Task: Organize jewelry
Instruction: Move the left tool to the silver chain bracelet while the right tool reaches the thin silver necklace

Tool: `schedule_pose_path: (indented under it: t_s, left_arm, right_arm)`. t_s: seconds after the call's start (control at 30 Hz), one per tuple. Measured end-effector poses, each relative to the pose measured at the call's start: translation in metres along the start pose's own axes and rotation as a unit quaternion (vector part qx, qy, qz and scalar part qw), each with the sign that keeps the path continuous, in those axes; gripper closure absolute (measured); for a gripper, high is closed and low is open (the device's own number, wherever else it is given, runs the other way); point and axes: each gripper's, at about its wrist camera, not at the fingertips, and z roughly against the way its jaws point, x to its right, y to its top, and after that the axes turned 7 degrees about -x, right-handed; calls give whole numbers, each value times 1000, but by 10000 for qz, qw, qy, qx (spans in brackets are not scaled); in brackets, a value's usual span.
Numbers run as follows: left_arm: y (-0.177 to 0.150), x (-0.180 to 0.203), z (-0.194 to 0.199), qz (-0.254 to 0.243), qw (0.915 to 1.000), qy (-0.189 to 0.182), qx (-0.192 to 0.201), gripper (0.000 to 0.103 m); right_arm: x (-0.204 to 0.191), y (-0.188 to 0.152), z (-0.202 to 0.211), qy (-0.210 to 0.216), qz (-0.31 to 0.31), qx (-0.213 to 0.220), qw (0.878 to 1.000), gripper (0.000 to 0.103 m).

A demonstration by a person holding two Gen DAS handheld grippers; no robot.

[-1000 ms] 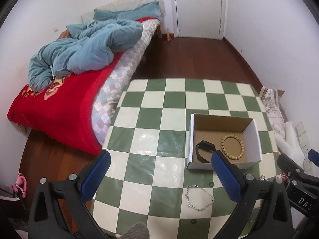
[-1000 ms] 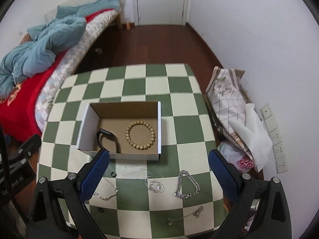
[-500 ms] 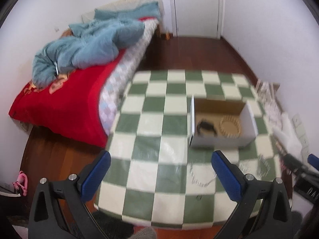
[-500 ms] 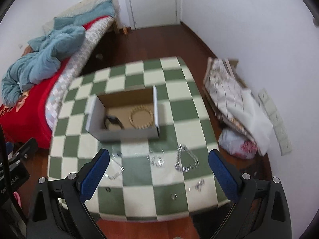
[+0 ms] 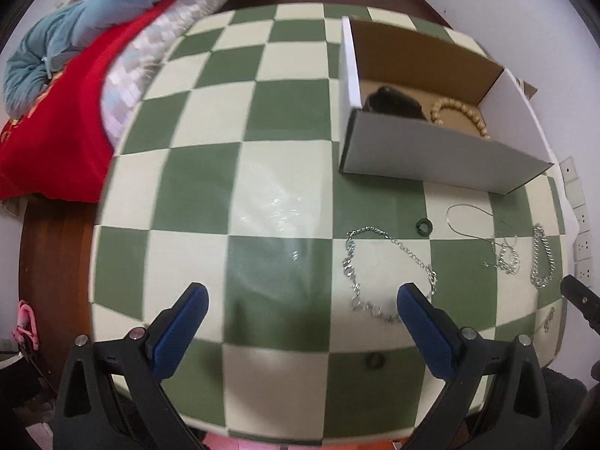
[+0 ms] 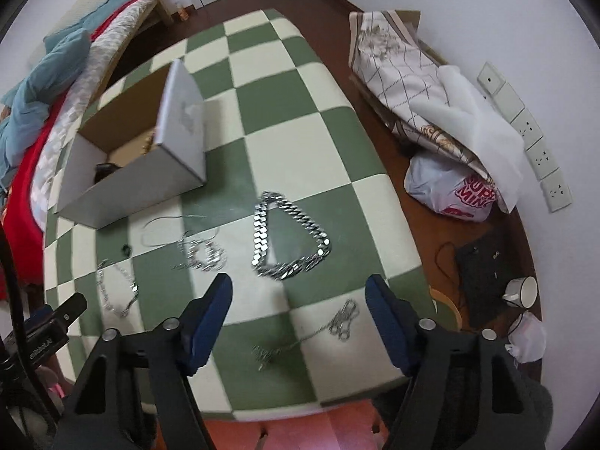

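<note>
- The left gripper [image 5: 300,302] hangs low over the near part of the green-and-cream checked table [image 5: 210,120], its jaws spread wide and holding nothing.
- Its right blue pad [image 5: 420,318] sits just beside a thin silver bracelet [image 5: 386,268] that lies in a loop on the table; whether they touch cannot be told.
- The right gripper [image 6: 300,311] also hovers above the table's near edge, jaws parted wide and empty.
- Between and just beyond its pads lies a heavy silver curb-link chain [image 6: 290,238], folded into a rough triangle on a green square.
- Nearer the edge, a fine chain with a small clasp [image 6: 311,332] rests across a cream square.
- To the left of the heavy chain sits a tangle of thin silver chains [image 6: 198,251], and further left another silver bracelet [image 6: 116,288].
- An open white cardboard box [image 5: 438,157] stands on the far right part of the table, well apart from the loose pieces.
- Inside it are a wooden bead bracelet [image 5: 459,116] and a black band [image 5: 393,101], side by side on the brown floor of the box.
- Two small dark rings [image 5: 423,227] lie on the table, one between the box and the bracelet.
- A bed with a red cover [image 5: 56,120] and a blue quilt [image 5: 86,11] stands at the table's left.
</note>
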Motion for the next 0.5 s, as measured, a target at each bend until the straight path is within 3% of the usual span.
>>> schedule_pose_path:
  t_s: [0.17, 0.23, 0.37, 0.43, 0.5]
  left_arm:
    - [4, 7, -12, -139, 9998, -25, -102, 22]
    - [5, 9, -16, -177, 9997, -14, -150, 43]
    - [1, 9, -17, -197, 9996, -151, -93, 66]
    - [-1, 11, -15, -266, 9995, -148, -60, 89]
    - [-4, 11, -15, -282, 9995, -129, -62, 99]
  right_arm:
    - [3, 16, -19, 92, -58, -115, 9999, 38]
    - [-3, 17, -19, 206, 20, -86, 9997, 38]
    - [-30, 18, -23, 473, 343, -111, 9982, 39]
    - [-43, 17, -27, 472, 507, -106, 9975, 39]
    - [-53, 17, -32, 474, 640, -103, 9968, 39]
